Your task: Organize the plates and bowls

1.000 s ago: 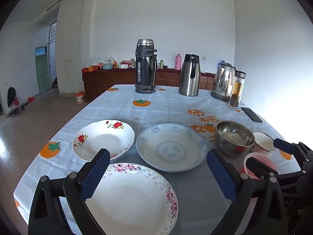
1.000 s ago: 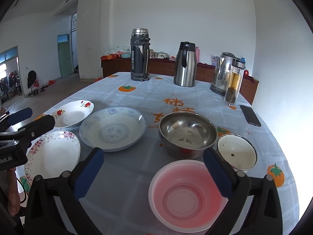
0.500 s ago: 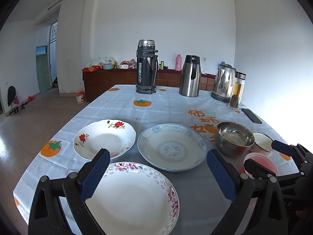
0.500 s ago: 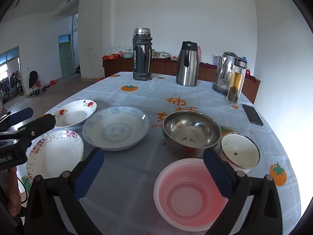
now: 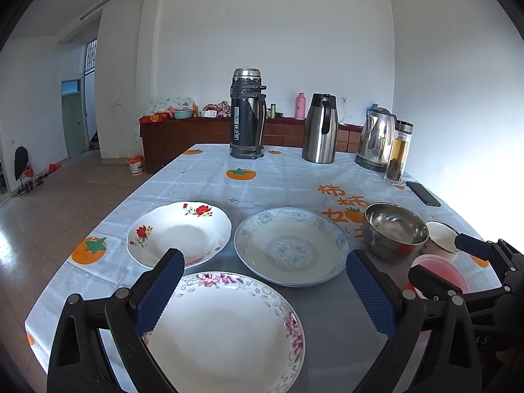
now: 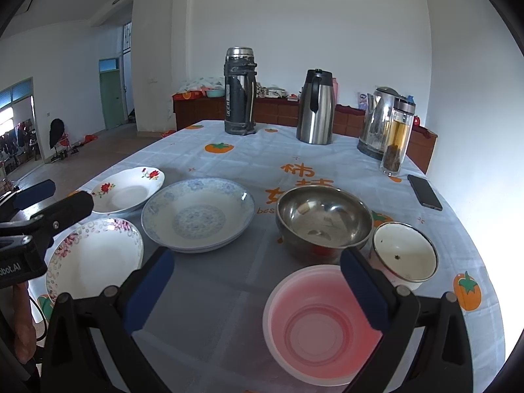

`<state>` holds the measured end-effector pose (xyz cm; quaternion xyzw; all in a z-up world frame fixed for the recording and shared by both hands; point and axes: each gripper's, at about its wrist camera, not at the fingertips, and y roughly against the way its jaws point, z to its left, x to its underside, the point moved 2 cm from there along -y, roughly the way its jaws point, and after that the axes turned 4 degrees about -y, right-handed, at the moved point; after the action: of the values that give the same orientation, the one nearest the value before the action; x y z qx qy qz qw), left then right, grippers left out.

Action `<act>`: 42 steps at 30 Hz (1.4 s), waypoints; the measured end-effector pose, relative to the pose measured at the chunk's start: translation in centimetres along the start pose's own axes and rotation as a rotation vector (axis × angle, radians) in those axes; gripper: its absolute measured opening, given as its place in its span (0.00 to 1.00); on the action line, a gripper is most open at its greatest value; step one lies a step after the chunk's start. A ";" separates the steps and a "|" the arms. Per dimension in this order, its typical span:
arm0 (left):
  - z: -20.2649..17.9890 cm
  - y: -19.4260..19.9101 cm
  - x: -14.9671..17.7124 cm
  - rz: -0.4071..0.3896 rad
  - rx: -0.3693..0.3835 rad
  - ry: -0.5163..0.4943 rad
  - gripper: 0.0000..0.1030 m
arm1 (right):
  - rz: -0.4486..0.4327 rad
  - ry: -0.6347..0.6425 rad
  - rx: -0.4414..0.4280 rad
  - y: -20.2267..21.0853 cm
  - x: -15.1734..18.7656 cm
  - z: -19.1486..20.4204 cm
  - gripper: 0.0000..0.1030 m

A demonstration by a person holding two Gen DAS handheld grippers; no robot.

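Three plates lie on the table: a pink-flowered plate [image 5: 226,330] nearest, a red-rose plate [image 5: 178,233] behind it, and a blue-patterned plate [image 5: 291,245] in the middle. To the right are a steel bowl [image 6: 322,221], a small white bowl [image 6: 404,252] and a pink plastic bowl [image 6: 322,324]. My left gripper [image 5: 265,291] is open and empty above the pink-flowered plate. My right gripper [image 6: 255,291] is open and empty, just left of the pink bowl.
At the table's far side stand a black thermos [image 5: 246,114], a steel carafe [image 5: 320,128], an electric kettle [image 5: 375,139] and a glass tea bottle [image 5: 398,153]. A phone [image 5: 423,193] lies near the right edge. A wooden sideboard [image 5: 183,137] lines the back wall.
Both grippers have drifted slightly back and to the left; the dishes sit a little further right in both views. Nothing was grasped or moved.
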<state>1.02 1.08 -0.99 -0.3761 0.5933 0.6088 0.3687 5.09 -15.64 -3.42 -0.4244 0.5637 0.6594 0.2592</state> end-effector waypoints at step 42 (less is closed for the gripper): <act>10.2 -3.1 7.5 0.281 -0.162 0.080 0.76 | 0.283 0.091 -0.309 -8.6 2.7 9.2 0.33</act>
<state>0.25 11.34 -9.00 -0.3417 0.6033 0.6847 0.2246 8.35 -5.12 -10.17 -0.4052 0.5211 0.7478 0.0704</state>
